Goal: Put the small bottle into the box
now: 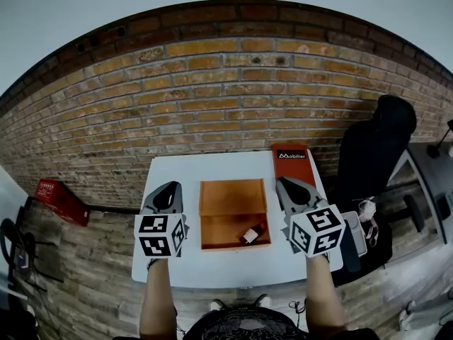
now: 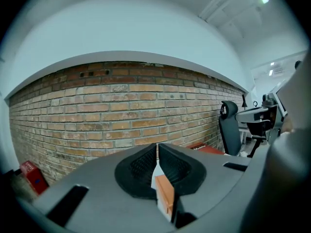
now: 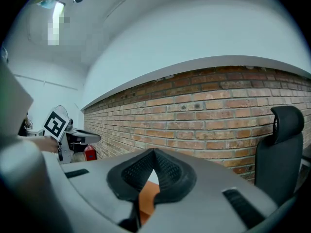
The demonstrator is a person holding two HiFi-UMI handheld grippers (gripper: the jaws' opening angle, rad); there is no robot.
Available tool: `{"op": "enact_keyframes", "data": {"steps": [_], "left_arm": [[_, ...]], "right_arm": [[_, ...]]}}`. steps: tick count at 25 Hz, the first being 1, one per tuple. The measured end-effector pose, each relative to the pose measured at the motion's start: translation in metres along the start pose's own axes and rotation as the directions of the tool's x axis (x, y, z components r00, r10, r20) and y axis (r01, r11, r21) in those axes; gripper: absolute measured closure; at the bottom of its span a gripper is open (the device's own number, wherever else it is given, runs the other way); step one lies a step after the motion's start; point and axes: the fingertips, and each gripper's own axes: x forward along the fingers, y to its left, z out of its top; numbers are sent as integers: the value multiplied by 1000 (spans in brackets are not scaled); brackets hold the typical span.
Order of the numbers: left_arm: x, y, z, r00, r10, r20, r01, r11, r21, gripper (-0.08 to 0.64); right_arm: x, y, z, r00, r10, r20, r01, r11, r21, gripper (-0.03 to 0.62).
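Observation:
An open orange box (image 1: 233,214) lies in the middle of the white table (image 1: 212,268). The small brown bottle (image 1: 251,234) lies on its side inside the box, near its front right corner. My left gripper (image 1: 168,188) rests left of the box and is shut with nothing between its pads. Right of the box, my right gripper (image 1: 285,183) is also shut and empty. In the left gripper view the jaws (image 2: 157,147) meet, with an edge of the orange box (image 2: 165,195) below them. The right gripper view shows closed jaws (image 3: 154,152) over a piece of the box (image 3: 148,198).
A red carton (image 1: 291,163) stands at the table's back right corner. A black office chair (image 1: 371,147) is to the right of the table and a red case (image 1: 62,200) lies on the floor at the left. A brick wall (image 1: 233,98) runs behind the table.

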Motion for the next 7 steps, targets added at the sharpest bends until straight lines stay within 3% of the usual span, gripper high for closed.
{"op": "enact_keyframes", "data": {"steps": [7], "left_arm": [[2,-7,-4,1000,-10,-13,10,1000,3,525]], "right_arm": [[-2,-3,1,1000,-3,-2,3,1000,-5,571]]}}
